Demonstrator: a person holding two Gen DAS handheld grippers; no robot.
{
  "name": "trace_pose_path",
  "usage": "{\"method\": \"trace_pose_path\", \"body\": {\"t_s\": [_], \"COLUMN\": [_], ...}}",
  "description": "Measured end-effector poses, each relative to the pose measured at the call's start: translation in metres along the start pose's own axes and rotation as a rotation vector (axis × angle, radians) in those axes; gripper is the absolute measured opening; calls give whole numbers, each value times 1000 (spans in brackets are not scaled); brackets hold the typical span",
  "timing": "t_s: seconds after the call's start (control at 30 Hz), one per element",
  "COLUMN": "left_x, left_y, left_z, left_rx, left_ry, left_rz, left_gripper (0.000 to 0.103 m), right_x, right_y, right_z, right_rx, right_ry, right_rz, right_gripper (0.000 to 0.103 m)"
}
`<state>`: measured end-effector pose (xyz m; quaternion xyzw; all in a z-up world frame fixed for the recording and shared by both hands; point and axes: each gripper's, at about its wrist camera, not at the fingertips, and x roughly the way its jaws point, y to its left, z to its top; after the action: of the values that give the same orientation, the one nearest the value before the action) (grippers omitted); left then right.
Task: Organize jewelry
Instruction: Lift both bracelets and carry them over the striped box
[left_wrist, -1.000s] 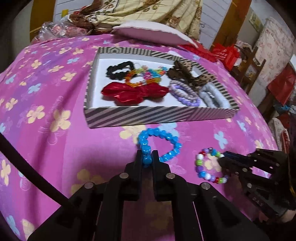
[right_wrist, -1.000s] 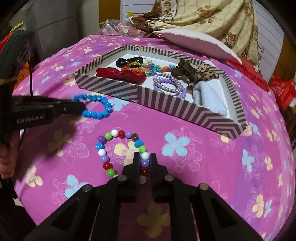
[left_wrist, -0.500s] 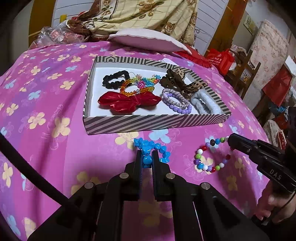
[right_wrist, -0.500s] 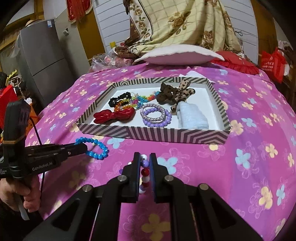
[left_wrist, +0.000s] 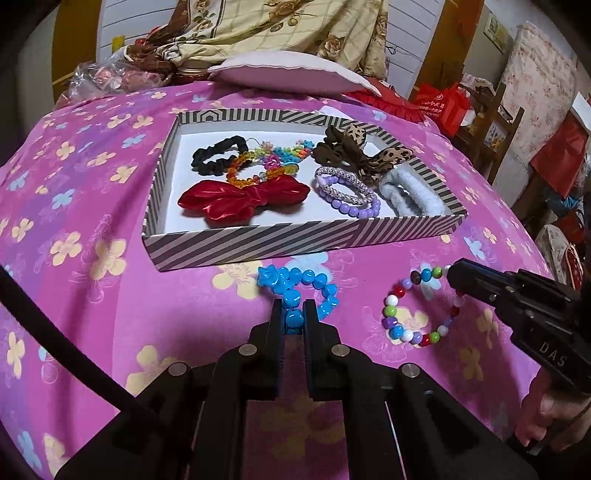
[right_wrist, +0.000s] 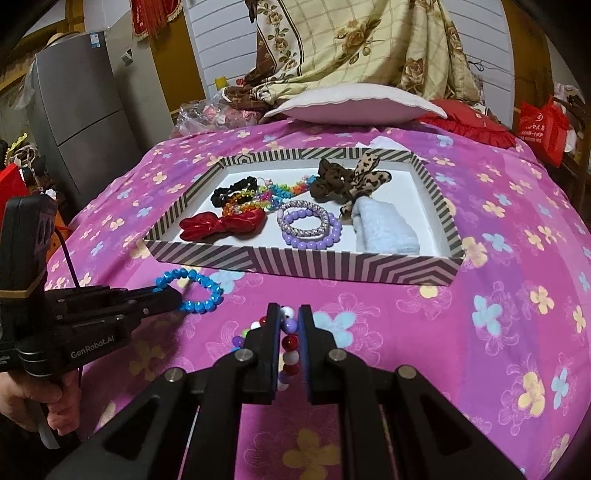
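Bracelets are pinched: blue beads (left_wrist: 295, 291) in left hand-held gripper (left_wrist: 294, 314), multicoloured beads (right_wrist: 289, 334) in right (right_wrist: 289, 321).

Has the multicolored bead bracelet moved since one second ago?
Yes. The multicolored bead bracelet then lay flat on the bedspread; now it hangs lifted in the right gripper, closer to the striped box.

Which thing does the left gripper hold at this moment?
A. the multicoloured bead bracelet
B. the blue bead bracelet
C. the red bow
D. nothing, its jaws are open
B: the left gripper is shut on a bead of the blue bead bracelet, in front of the striped box.
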<state>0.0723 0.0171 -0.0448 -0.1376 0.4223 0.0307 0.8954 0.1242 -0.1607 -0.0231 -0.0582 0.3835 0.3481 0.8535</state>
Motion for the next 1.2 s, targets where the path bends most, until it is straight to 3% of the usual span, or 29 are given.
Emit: {"method": "trace_pose_path", "body": {"t_s": [0.73,1.0,1.2], "left_x": [3,-24,-52], "left_y": [-2,-11,-20], "left_z": [0,5,26], "left_rx": [6,44,52], "left_ry": [10,-54,-108], "left_rz": [6,-29,-45], "left_gripper": [4,4,4], "right_x": [-7,-21,-42], "right_y": [-9,-15,-20], "right_z": [4,22,37], "right_rx": [37,80,94], "right_ry": [-30,-102,-167], "right_rz": [-24,9,17], "right_gripper": [9,9,9]}}
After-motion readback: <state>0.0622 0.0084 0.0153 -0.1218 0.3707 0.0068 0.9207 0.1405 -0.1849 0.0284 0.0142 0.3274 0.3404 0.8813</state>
